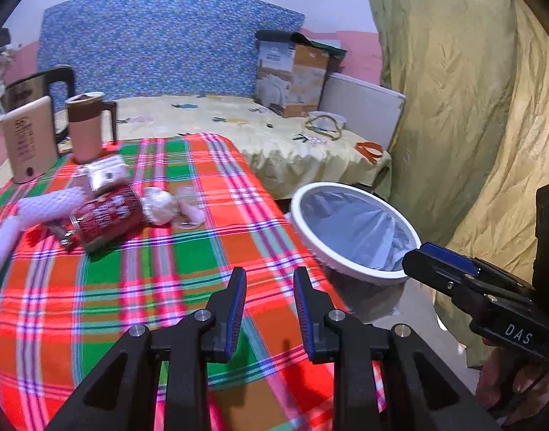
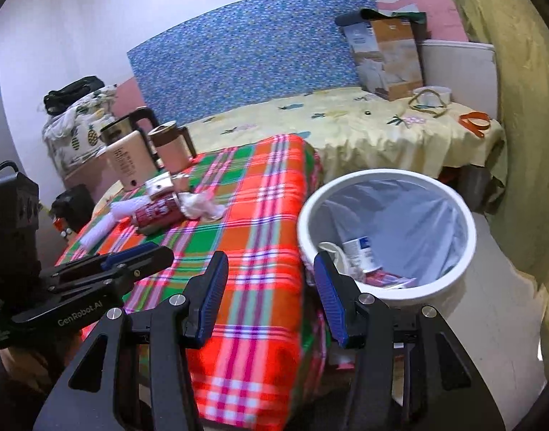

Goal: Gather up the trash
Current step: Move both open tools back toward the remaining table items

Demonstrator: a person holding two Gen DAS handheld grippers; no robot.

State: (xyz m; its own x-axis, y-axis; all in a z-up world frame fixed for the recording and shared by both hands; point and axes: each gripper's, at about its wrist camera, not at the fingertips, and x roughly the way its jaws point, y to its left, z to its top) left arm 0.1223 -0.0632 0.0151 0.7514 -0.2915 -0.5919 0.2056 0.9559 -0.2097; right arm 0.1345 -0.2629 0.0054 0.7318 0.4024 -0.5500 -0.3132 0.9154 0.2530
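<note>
Hovering over the plaid desk [image 1: 188,287], both the left gripper [image 1: 270,309] and right gripper [image 2: 270,294] have fingers apart, holding nothing. Trash pile [image 1: 105,212] sits well ahead-left; bin [image 2: 385,233] just right of the right fingers.

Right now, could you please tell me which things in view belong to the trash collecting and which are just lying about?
For the job:
- red can
- crumpled tissue
- white foam netting
- small white carton
- lined white bin, some trash already inside
- left gripper and right gripper, both empty

Just lying about:
- kettle
- brown-lidded mug
- cardboard box on the bed
- orange strap
</note>
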